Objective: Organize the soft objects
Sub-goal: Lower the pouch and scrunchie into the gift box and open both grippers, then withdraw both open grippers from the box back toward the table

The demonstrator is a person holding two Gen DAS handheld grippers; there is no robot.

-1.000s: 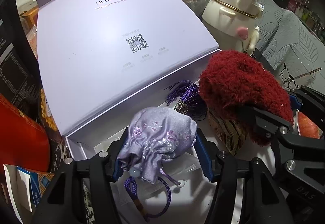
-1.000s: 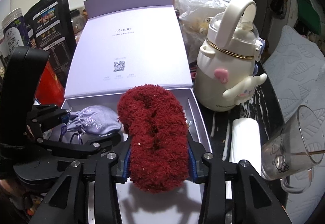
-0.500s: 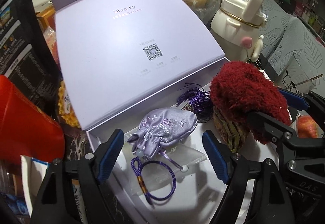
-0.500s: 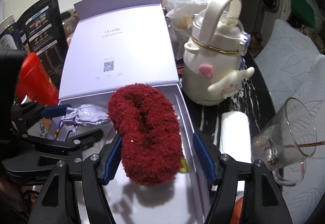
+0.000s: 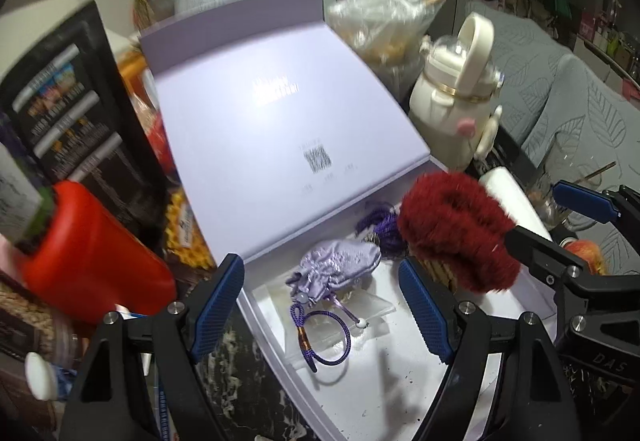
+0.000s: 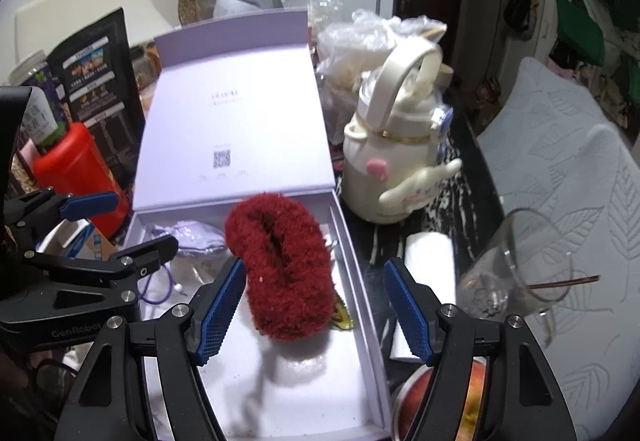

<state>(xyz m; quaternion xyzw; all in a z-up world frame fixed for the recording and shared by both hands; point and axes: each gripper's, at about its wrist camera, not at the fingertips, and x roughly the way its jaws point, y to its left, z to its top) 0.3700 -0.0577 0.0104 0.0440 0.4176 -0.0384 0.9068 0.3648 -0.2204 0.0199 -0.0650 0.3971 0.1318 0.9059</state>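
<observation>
An open lilac gift box (image 5: 400, 393) (image 6: 360, 269) holds a lilac embroidered drawstring pouch (image 5: 340, 265) (image 6: 192, 237) with a purple cord, and a fluffy dark red scrunchie (image 5: 456, 233) (image 6: 284, 265) to its right. My left gripper (image 5: 320, 309) is open, above and behind the pouch, holding nothing. My right gripper (image 6: 316, 309) is open, with the scrunchie lying free between and beyond its blue pads. Purple tassels (image 5: 380, 225) lie behind the pouch.
The box lid (image 6: 232, 129) stands raised at the back. A cream kettle-shaped bottle (image 6: 396, 161), a white roll (image 6: 428, 257), a glass cup (image 6: 520, 269) and an apple (image 6: 440, 401) are to the right. A red container (image 5: 88, 253) and dark snack bags (image 6: 96, 81) are to the left.
Both grippers opened, releasing the pouch and the scrunchie into the box, then pulled back and up. The pouch and scrunchie now lie free in the box.
</observation>
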